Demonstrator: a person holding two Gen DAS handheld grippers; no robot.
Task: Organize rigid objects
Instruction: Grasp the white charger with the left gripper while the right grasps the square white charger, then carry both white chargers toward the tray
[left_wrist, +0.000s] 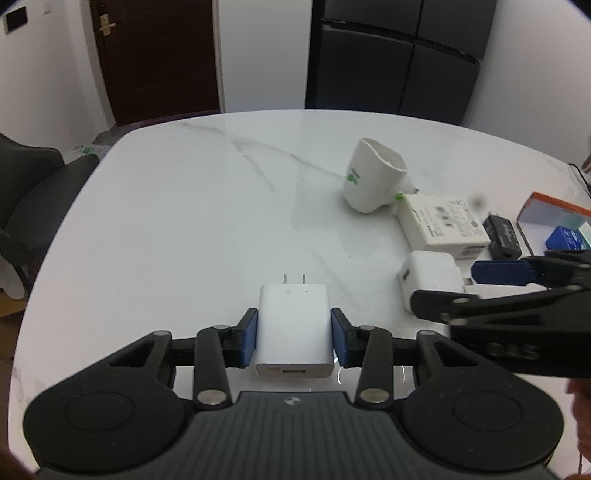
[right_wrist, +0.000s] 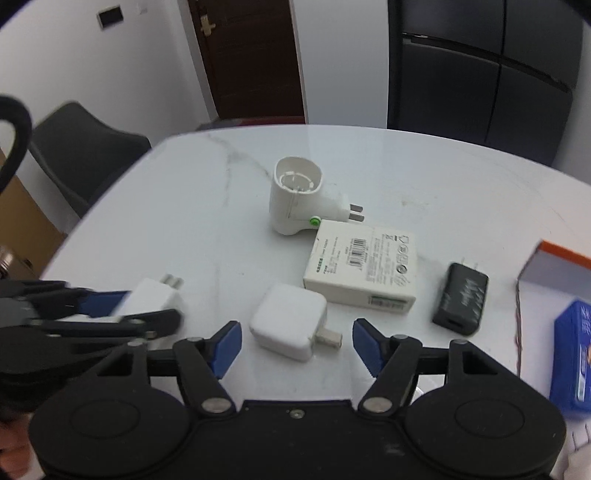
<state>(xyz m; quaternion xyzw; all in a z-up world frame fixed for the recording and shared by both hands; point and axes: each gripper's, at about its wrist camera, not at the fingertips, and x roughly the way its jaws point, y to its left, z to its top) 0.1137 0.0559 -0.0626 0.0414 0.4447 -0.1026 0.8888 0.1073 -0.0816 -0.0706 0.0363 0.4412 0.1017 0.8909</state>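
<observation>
My left gripper (left_wrist: 294, 335) is shut on a white two-prong charger (left_wrist: 293, 328), prongs pointing away; it also shows at the left of the right wrist view (right_wrist: 157, 299). My right gripper (right_wrist: 297, 345) is open, its jaws on either side of a second white charger (right_wrist: 288, 326) that lies on the white marble table (right_wrist: 207, 229). That charger sits at the right in the left wrist view (left_wrist: 432, 280), beside the right gripper's blue fingertips (left_wrist: 498, 272).
A white plug-in lamp holder (right_wrist: 295, 203), a white adapter box (right_wrist: 364, 271) and a black charger (right_wrist: 461, 299) lie beyond. An orange-edged open box (right_wrist: 550, 273) holds a blue box (right_wrist: 576, 350) at right. A dark chair (right_wrist: 85, 155) stands at the table's left.
</observation>
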